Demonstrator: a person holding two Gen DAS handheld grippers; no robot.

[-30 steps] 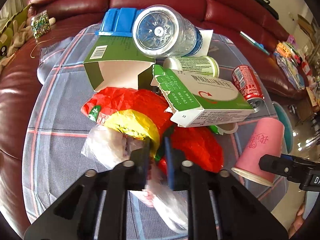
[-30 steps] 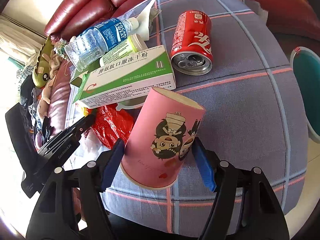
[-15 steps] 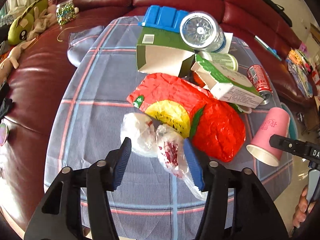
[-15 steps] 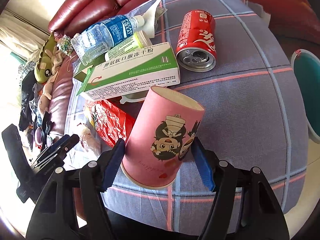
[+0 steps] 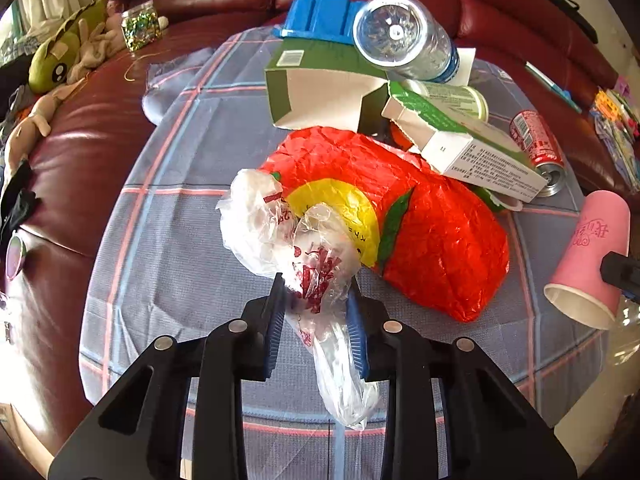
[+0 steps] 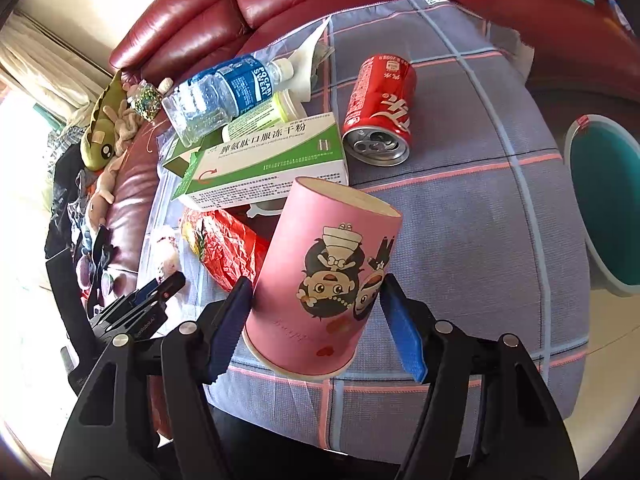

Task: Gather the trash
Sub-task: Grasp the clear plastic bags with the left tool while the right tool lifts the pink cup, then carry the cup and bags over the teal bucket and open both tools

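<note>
Pink paper cup [image 6: 324,292] sits clamped in the right gripper [image 6: 320,320], lifted toward the teal bin [image 6: 604,200]. The left gripper [image 5: 316,300] is closing on a clear plastic bag [image 5: 304,264]. Collection looks barely begun — soda can [image 6: 380,112], bottle [image 6: 224,96], medicine box [image 6: 264,164] and red wrapper [image 5: 420,224] remain on the cloth.

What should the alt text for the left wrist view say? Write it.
The left gripper is closing on a crumpled clear plastic bag lying on a checked cloth. Beyond it lie a red snack bag, cartons, a plastic bottle and a red can; a pink paper cup is at right.
</note>
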